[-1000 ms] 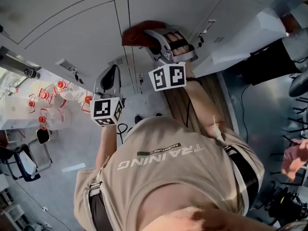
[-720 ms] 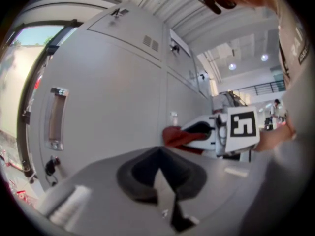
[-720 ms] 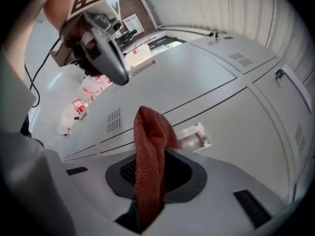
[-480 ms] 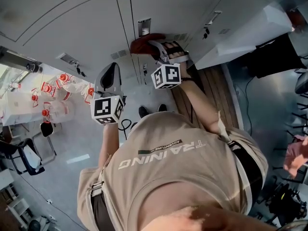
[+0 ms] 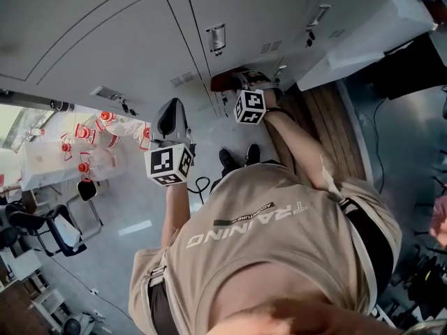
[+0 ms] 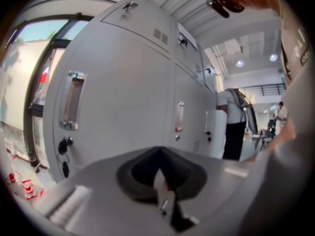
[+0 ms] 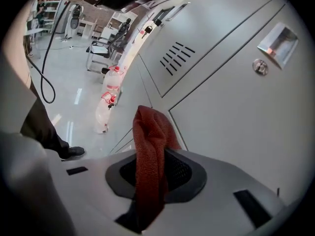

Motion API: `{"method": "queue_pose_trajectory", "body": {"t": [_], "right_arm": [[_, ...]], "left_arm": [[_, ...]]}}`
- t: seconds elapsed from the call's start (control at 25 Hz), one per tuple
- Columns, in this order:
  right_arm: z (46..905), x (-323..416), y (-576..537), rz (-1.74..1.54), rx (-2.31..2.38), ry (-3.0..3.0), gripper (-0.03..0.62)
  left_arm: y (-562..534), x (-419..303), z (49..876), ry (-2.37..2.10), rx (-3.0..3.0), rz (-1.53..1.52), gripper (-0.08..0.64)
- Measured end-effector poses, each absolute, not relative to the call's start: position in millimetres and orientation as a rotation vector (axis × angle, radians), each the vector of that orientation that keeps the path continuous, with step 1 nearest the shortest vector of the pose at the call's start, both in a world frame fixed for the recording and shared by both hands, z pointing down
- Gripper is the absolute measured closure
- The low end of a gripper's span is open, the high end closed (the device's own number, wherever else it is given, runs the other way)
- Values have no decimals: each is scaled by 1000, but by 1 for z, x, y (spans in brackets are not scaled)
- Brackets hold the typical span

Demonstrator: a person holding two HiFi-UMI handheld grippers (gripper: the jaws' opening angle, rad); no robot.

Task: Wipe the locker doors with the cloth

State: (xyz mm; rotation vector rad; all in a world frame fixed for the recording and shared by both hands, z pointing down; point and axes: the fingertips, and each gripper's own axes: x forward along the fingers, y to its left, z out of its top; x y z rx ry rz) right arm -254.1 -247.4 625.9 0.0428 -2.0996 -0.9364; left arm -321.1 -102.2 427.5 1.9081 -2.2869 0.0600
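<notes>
**Head view.** Person in a beige shirt (image 5: 279, 257), seen from above. The print on the shirt reads "TRAINING", with a smaller "ADVENTURE" line beside it. The left gripper (image 5: 172, 112) is held up in front of the grey locker doors (image 5: 133, 40), apart from them, with its marker cube toward the camera. The right gripper (image 5: 241, 82) sits further forward and low against the lockers, with the red cloth (image 5: 225, 82) bunched at its tip. Clear bottles with red caps (image 5: 87, 138) stand by the window side. Dark shoes (image 5: 237, 159) are on the grey floor. Jaw state cannot be read from here.

**Left gripper view.** The left gripper (image 6: 161, 183) has its jaws drawn together with nothing between them. Seen only here: a recessed door handle (image 6: 71, 100), a lock with a key hanging in it (image 6: 64, 146), and a second person (image 6: 235, 124) standing further along the locker row. No cloth is in this view.

**Right gripper view.** The right gripper (image 7: 147, 195) is clamped on the cloth (image 7: 152, 136), which rises in a folded ridge out of the jaws. Its top lies over the seam between two locker doors (image 7: 226, 112), but contact with the metal cannot be told. Seen only here: vent louvres (image 7: 174, 58), a round lock (image 7: 260, 67) and a black cable (image 7: 45, 77). No lettering is legible on the lockers.
</notes>
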Motion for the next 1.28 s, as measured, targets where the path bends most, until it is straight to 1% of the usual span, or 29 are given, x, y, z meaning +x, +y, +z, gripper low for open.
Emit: {"method": "queue_pose_trajectory", "body": {"t": [0.16, 0.32, 0.52, 0.76, 0.96, 1.12, 1.28], "right_arm": [[635, -251, -248, -977, -4, -2083, 526], [597, -236, -239, -1018, 13, -2147, 526], [497, -213, -231, -1126, 113, -2296, 526], [342, -192, -242, -1377, 382, -2363, 526], [240, -183, -246, -1575, 514, -2355, 526], [175, -183, -261, -1721, 678, -2312, 526], [141, -185, -275, -1767, 765, -2284, 526]], "left_arm": [[-114, -314, 431, -2258, 1933, 59, 554], [-131, -297, 425, -2219, 2000, 65, 554], [-154, -275, 410, -2195, 2090, 59, 554], [-180, -252, 400, -2136, 2179, 53, 554], [-191, -237, 388, -2127, 2221, 33, 554], [-191, -237, 385, -2132, 2230, 25, 554], [-187, -240, 383, -2159, 2206, 20, 554]]}}
